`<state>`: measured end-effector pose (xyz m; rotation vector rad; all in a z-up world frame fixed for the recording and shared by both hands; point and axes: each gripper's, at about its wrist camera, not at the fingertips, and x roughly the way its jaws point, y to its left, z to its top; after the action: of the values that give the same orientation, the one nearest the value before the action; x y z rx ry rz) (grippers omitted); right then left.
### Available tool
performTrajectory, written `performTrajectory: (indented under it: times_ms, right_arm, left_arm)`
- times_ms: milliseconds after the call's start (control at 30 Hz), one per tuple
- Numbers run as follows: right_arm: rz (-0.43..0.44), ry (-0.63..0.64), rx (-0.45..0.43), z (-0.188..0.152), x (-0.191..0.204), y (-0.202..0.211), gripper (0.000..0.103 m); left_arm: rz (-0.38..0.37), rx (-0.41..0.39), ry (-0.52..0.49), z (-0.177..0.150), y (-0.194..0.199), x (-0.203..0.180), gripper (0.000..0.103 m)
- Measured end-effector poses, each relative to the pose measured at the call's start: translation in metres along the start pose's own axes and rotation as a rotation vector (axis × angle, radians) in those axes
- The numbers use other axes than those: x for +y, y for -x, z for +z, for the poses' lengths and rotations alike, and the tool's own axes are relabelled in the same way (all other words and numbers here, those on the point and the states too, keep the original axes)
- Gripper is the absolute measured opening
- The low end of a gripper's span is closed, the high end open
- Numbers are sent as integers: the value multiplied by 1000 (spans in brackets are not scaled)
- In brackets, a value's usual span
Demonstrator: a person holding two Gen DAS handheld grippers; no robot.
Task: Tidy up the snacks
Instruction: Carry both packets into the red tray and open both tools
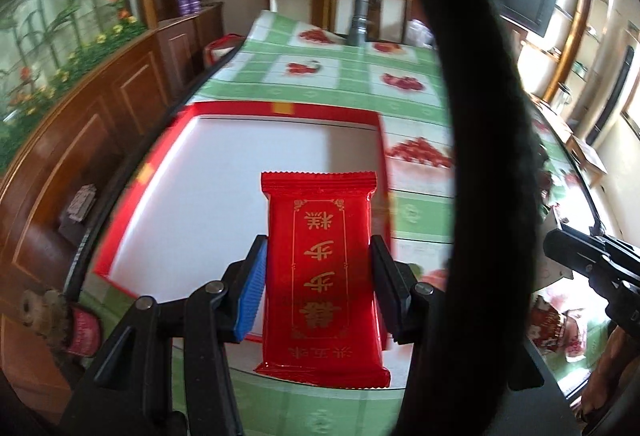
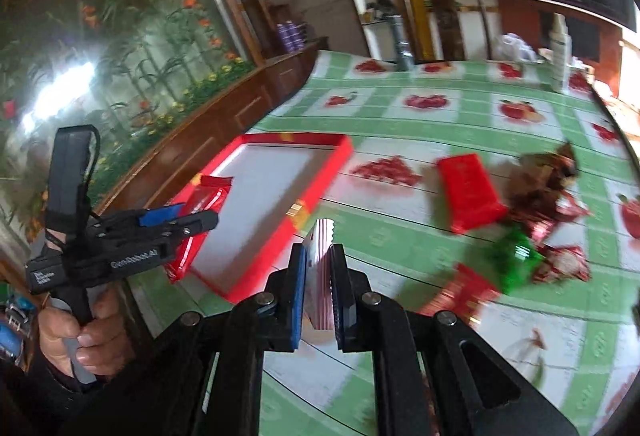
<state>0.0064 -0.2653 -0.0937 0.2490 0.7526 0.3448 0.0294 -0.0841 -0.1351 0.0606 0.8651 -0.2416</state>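
Green-checked bench [image 2: 420, 140]: a red packet [image 1: 324, 276] and a striped packet [image 2: 320, 276] were pinched by the left gripper [image 1: 318, 276] and right gripper [image 2: 318, 276] fingers, apparently for loading the red tray [image 1: 288, 110].

Box [image 2: 276, 196] on table [image 2: 440, 124] (loose snacks [image 2: 520, 220] to its right).

Two hand-held grippers, each clamped on a packet.

Left gripper [image 1: 320, 276] angled downward above the red tray [image 1: 280, 108], blue-padded fingers [image 1: 252, 296] pressed against both sides of a flat red packet [image 1: 324, 276], handle gripped in a bare left hand [image 2: 80, 336]. Right gripper [image 2: 318, 292] just beside the tray's near corner, jaws nearly together, pinching a thin packet [image 2: 318, 256] held edge-on.
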Motion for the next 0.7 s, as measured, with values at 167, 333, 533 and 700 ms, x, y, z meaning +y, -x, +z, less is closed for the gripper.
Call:
performTrajectory:
  times_ms: [167,333,533,700]
  right_arm:
    - [105,23,-7,18,31,-28,10]
    - [170,39,34,24,57,-68,9]
    - [180,11,117,15,61,-115,9]
    - [158,-15,145,15,53,-130,9]
  left_arm:
    - [52,-6,53,2,-1,30,51]
    - [84,7,89,1,-8,51,51]
    - [113,31,107,0,-25,67,51]
    - [131,62,103,0,-44,74,51]
